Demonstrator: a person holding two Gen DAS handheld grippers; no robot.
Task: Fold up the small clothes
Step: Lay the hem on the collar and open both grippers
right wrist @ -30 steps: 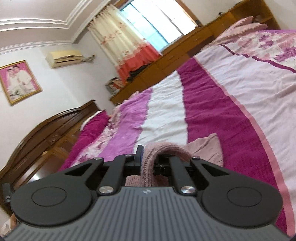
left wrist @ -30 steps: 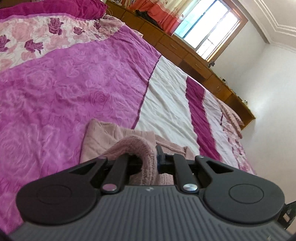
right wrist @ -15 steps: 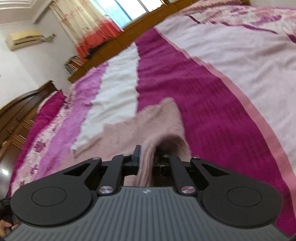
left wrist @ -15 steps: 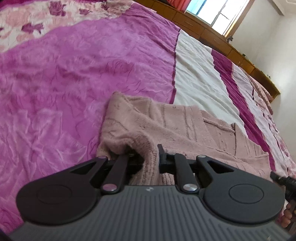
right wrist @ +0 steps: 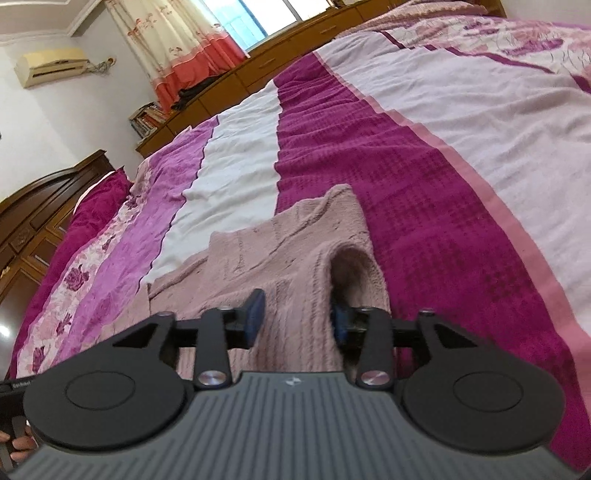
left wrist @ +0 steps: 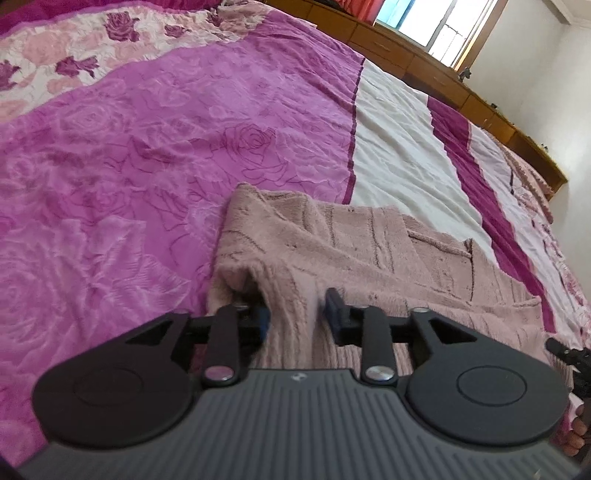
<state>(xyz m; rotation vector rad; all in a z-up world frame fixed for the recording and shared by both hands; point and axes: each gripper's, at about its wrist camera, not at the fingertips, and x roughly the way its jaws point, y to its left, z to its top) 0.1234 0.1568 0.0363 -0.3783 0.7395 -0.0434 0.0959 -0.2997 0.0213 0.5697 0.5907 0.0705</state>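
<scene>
Both grippers point down at a shallow slant over the pink sweater (left wrist: 332,243), which lies flat on the bedspread (left wrist: 147,147). The left gripper (left wrist: 295,314) and right gripper (right wrist: 297,314) have just been opening; each now stands parted around a ribbed fold, no longer pinching it.

Both views are lit by daylight from the window (left wrist: 441,27), which is overexposed to near white in the left wrist view. The bedspread (left wrist: 184,140) is evenly and brightly lit, with only soft shadows in its creases. Straight lines are bent strongly toward the edges by the fisheye lenses. Slight softness, perhaps motion blur, is seen along the curtain (right wrist: 177,40) and far furniture.
</scene>
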